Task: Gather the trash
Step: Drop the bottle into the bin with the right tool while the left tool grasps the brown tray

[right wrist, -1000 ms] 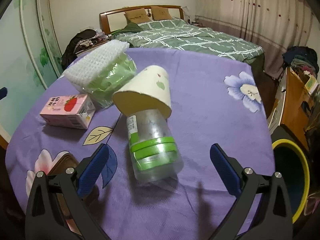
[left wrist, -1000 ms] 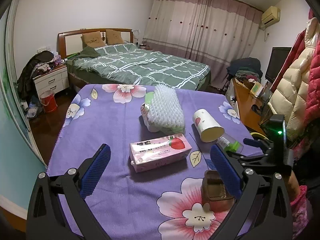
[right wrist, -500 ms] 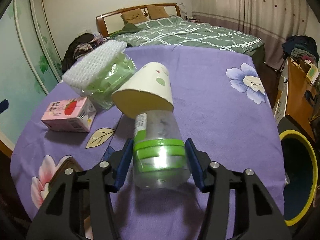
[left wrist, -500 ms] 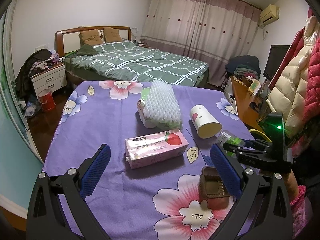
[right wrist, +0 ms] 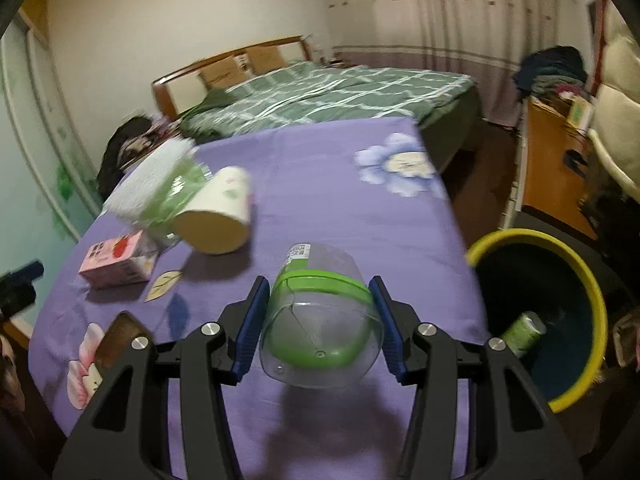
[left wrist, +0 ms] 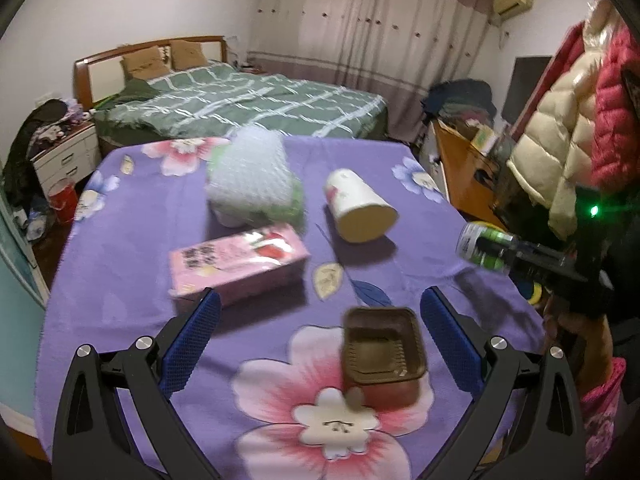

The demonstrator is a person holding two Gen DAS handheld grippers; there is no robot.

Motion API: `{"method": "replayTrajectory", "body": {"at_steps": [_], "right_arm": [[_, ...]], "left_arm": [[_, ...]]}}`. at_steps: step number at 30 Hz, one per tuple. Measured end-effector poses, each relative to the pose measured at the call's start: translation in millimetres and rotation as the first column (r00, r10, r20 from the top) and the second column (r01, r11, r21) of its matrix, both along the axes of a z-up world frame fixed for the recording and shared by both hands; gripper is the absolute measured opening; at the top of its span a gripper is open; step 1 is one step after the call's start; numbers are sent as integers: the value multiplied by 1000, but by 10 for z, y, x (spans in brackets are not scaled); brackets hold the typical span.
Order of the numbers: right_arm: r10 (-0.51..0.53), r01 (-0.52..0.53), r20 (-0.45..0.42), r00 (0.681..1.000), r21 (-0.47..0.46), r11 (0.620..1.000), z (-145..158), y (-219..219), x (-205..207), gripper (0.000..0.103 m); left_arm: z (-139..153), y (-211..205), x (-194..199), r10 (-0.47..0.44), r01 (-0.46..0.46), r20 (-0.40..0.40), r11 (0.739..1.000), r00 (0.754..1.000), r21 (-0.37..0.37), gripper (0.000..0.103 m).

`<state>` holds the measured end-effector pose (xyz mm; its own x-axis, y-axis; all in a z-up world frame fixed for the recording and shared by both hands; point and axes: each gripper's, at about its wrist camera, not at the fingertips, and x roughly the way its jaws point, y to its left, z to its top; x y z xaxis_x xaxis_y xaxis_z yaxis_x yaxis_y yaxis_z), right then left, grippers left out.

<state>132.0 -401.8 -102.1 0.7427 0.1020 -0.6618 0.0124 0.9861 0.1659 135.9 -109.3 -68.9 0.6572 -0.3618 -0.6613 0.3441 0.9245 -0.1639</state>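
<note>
Both views are dim and warm, lit from somewhere overhead indoors; the drawn curtain (left wrist: pixel 372 36) lets in no visible daylight. Fisheye bending curves the walls and bed (left wrist: pixel 240 100), and black vignette fills the corners. Motion blur smears both pictures: the carton (left wrist: pixel 236 264) print is unreadable and the cloth (left wrist: pixel 120 240) pattern is soft. The bottle (right wrist: pixel 320 320) casts a soft shadow onto the cloth just below it, and the cup (left wrist: pixel 360 208) darkens the cloth beside it. A green lamp (left wrist: pixel 594 211) flares at the right edge. The bin (right wrist: pixel 560 320) interior is nearly black; what lies inside is perhaps a can.
</note>
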Motion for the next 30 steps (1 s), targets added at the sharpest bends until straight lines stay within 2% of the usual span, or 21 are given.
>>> {"method": "replayTrajectory", "body": {"at_steps": [6, 16, 18, 19, 20, 30], "right_arm": [[-165, 165, -4, 986, 11, 986, -45, -617, -82, 49], [-364, 361, -61, 929, -57, 931, -298, -1269, -41, 50], [-387, 383, -59, 920, -68, 921, -322, -1293, -19, 53], [-399, 395, -56, 915, -70, 916, -322, -1305, -23, 61], [-407, 403, -46, 912, -71, 912, -313, -1316, -35, 64], [-375, 373, -27, 927, -67, 925, -276, -1184, -53, 64]], "left_arm": [[-144, -307, 5, -42, 43, -32, 998, 999, 38, 98], [-290, -570, 35, -71, 77, -76, 994, 995, 77, 98], [-322, -594, 43, -76, 83, -85, 993, 994, 80, 98], [-332, -594, 50, -77, 85, -88, 993, 993, 81, 98], [-348, -605, 56, -79, 86, -94, 993, 993, 84, 98], [-551, -673, 144, -67, 85, -156, 990, 986, 116, 98]]}}
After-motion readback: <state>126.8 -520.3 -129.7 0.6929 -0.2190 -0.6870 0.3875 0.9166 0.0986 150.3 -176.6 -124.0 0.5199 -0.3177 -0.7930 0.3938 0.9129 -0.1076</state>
